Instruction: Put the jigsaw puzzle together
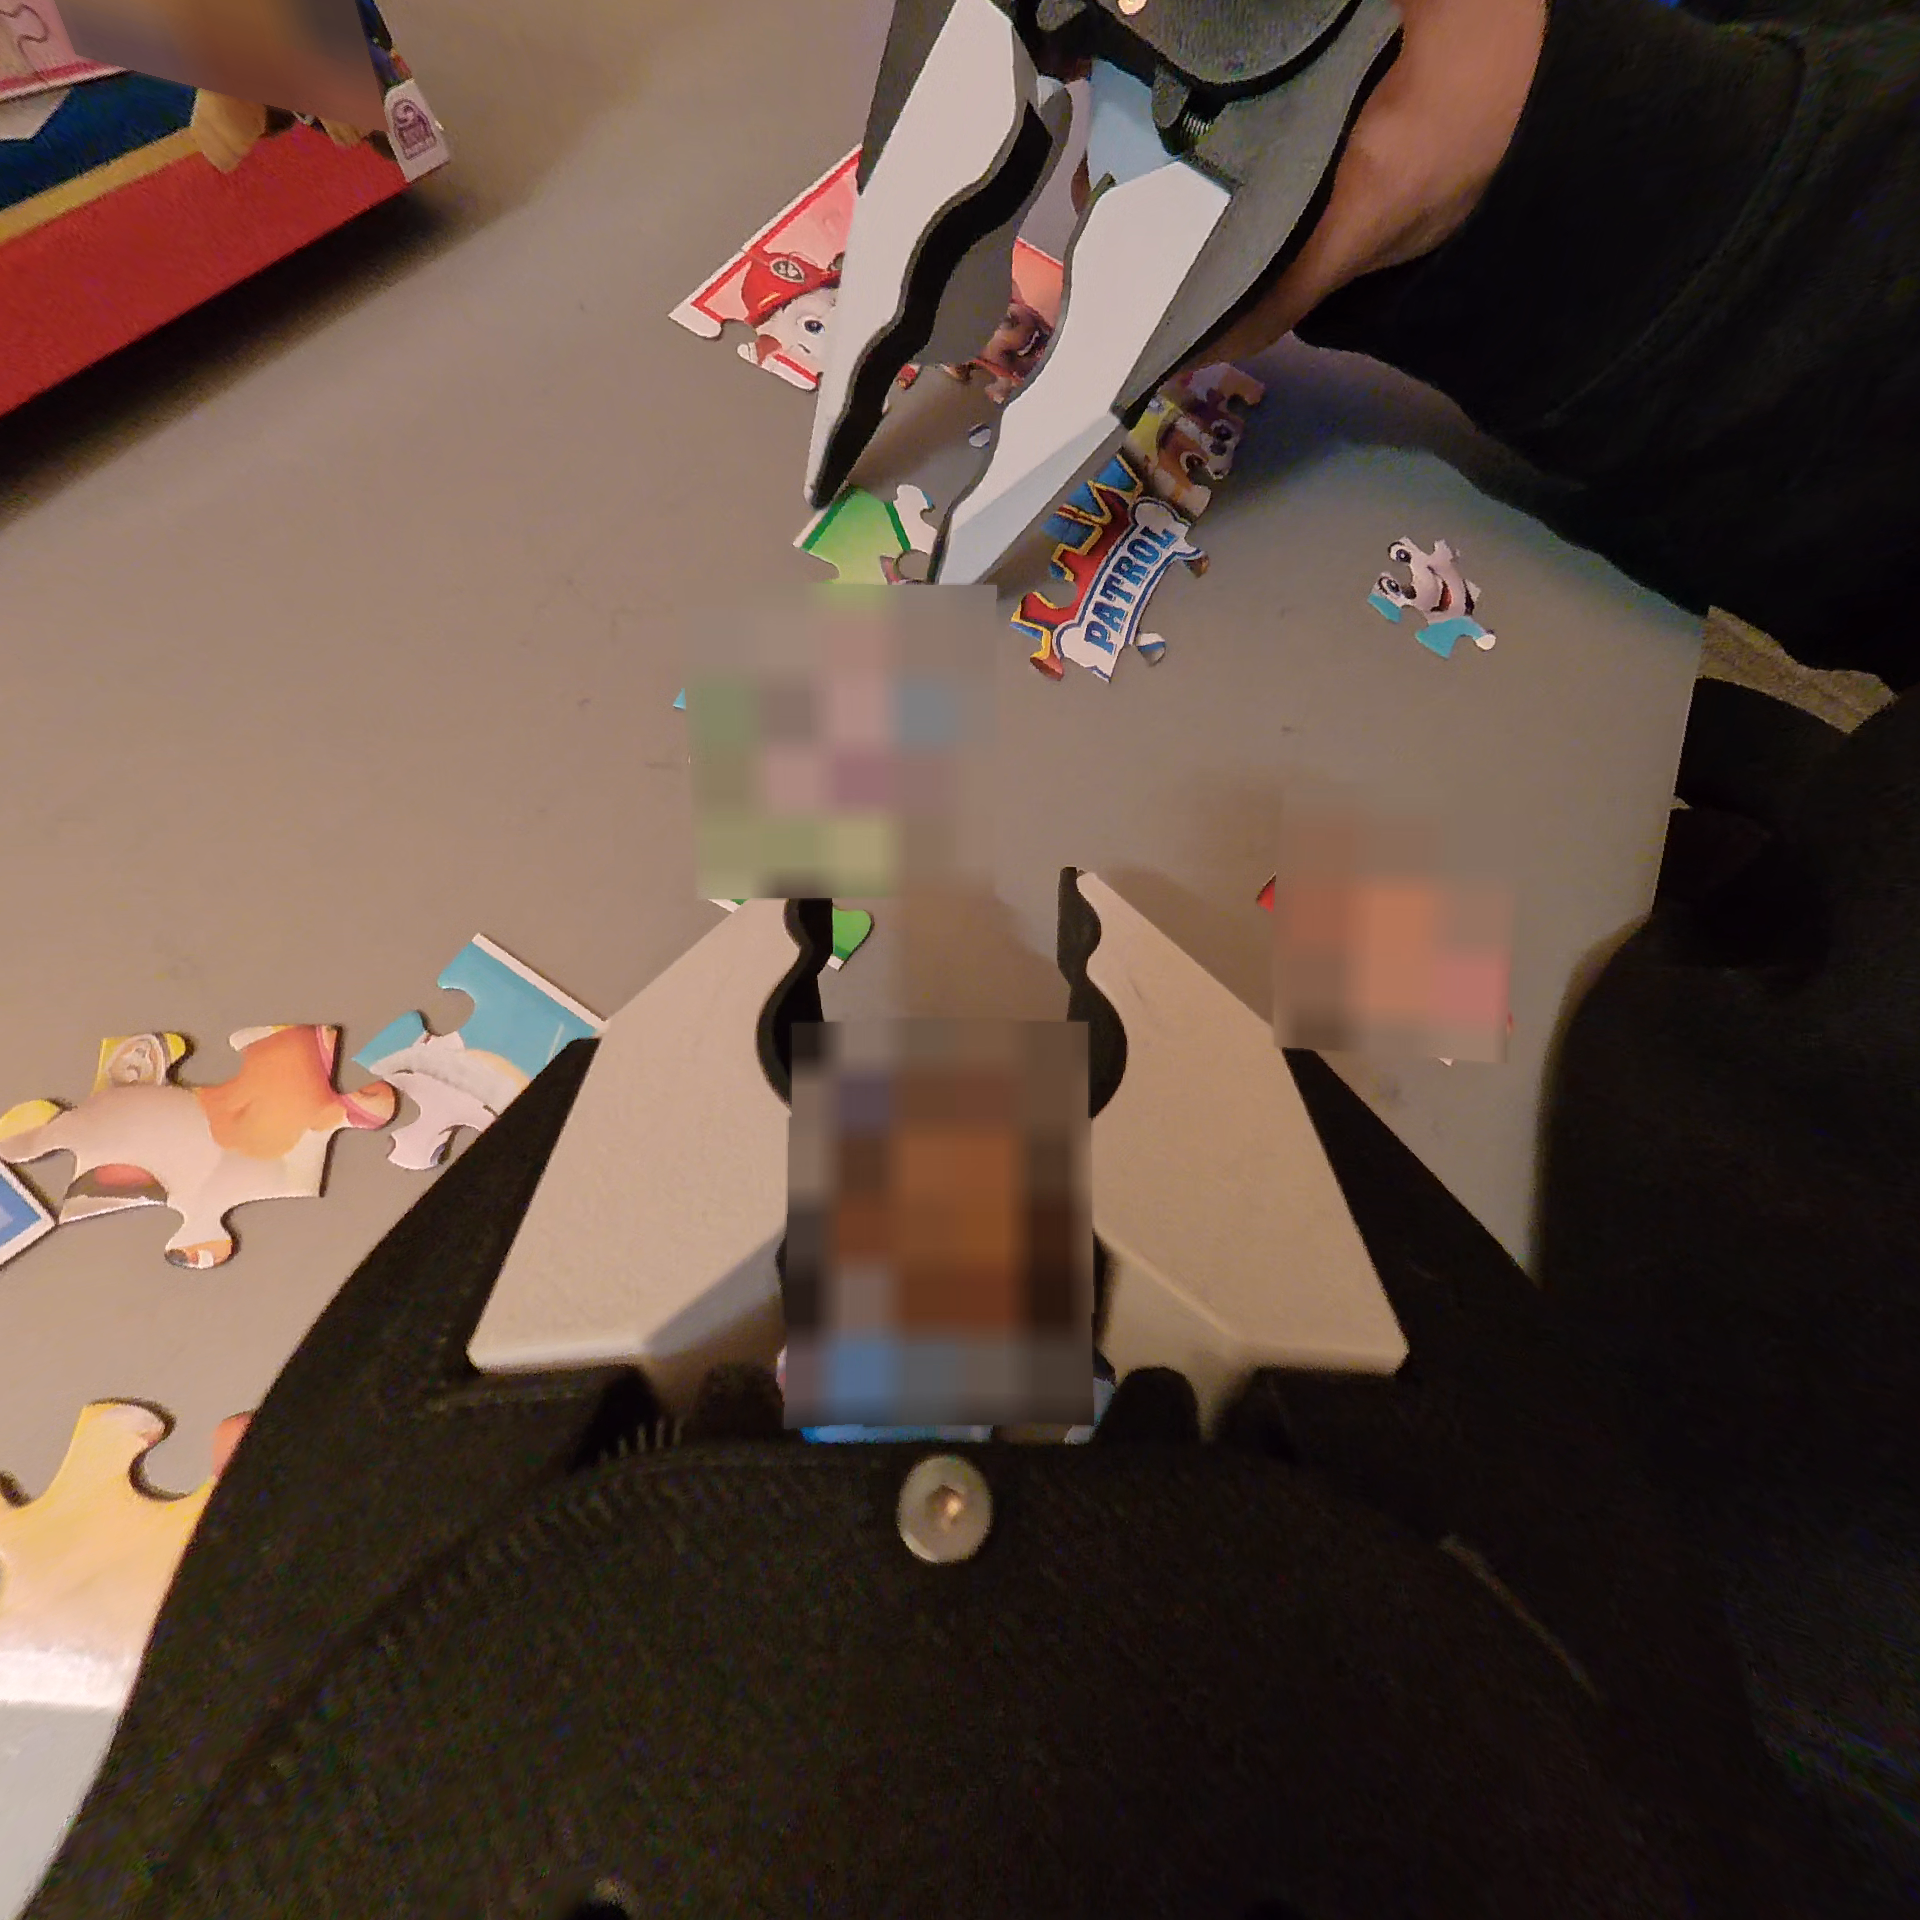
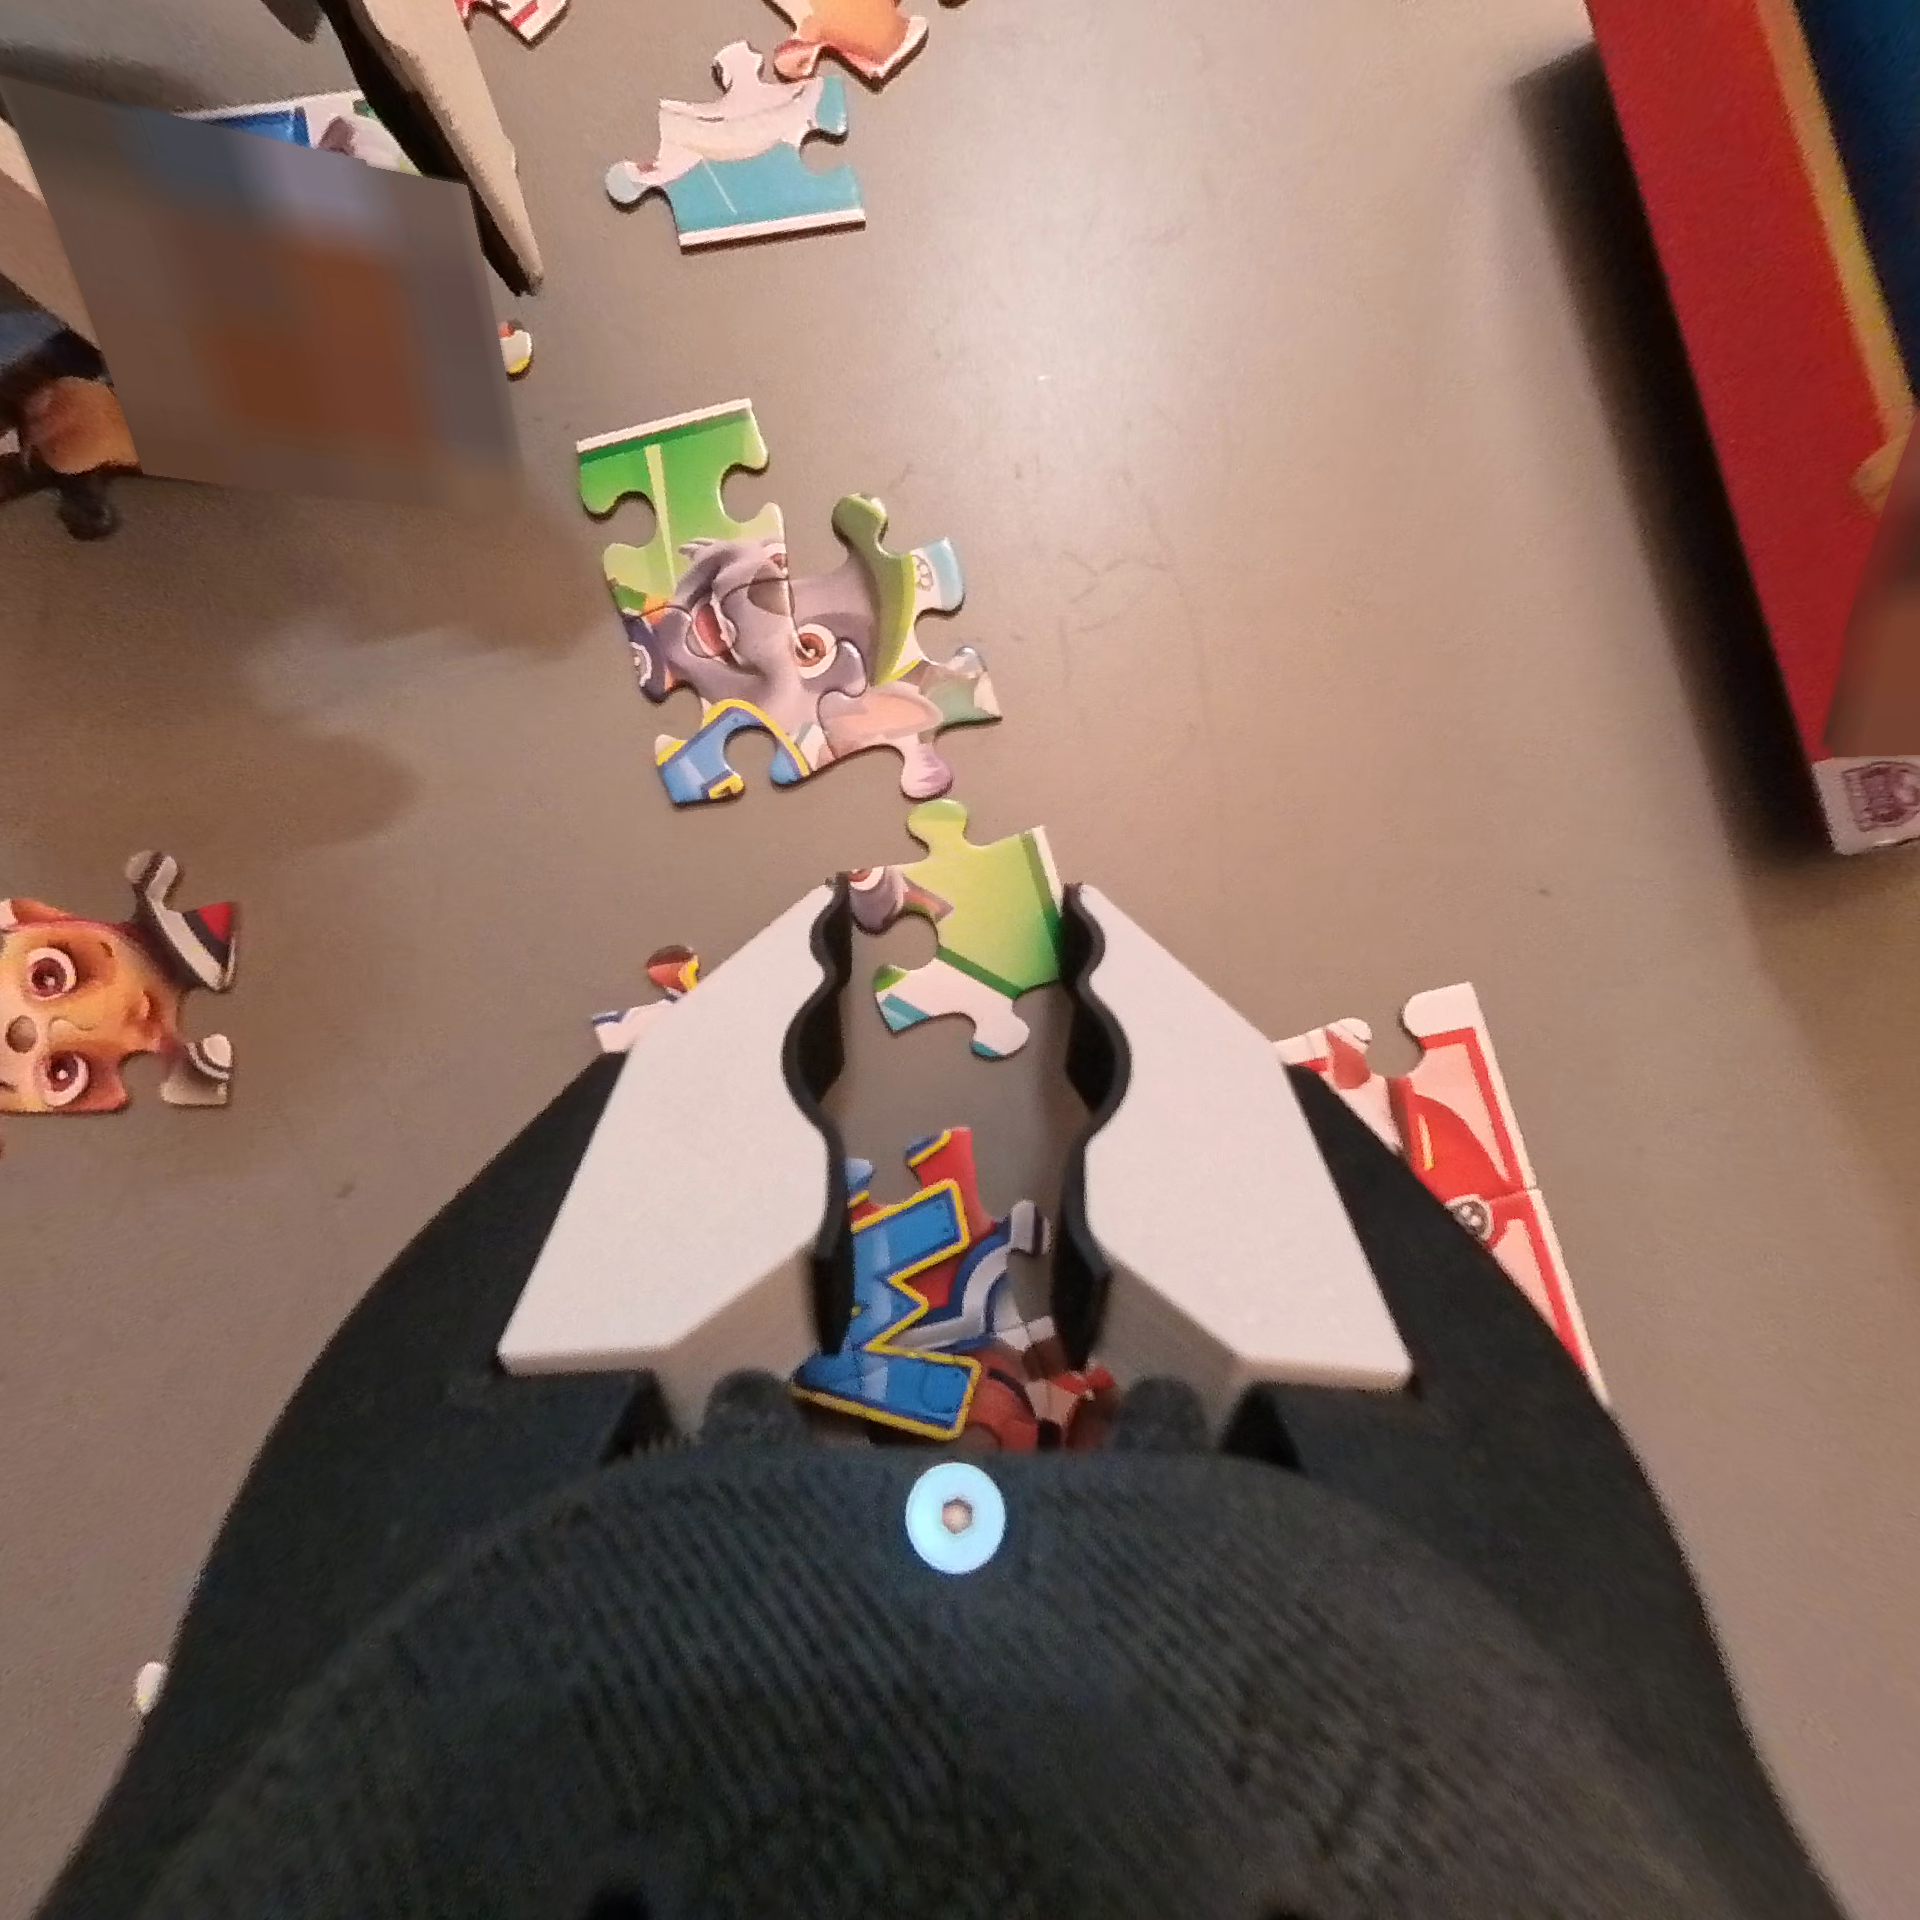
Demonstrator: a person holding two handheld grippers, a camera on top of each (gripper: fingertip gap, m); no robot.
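Observation:
My right gripper is down at the grey table, and its pads touch both sides of a green puzzle piece that lies flat. The left wrist view shows the same gripper with its tips on either side of that green piece. A joined cluster of green and grey pieces lies just beyond it. My left gripper is open above the table, with nothing seen pressed between its pads; a blurred patch hides what lies under it. One of its fingers shows at the top left of the right wrist view.
A red puzzle box stands at the table's far side, also in the right wrist view. Loose pieces lie around: a logo piece, a red-bordered piece, a pup-face piece, a blue piece. A dark sleeve holds the right gripper. Some 12 cm of space lies between my two pairs of fingers.

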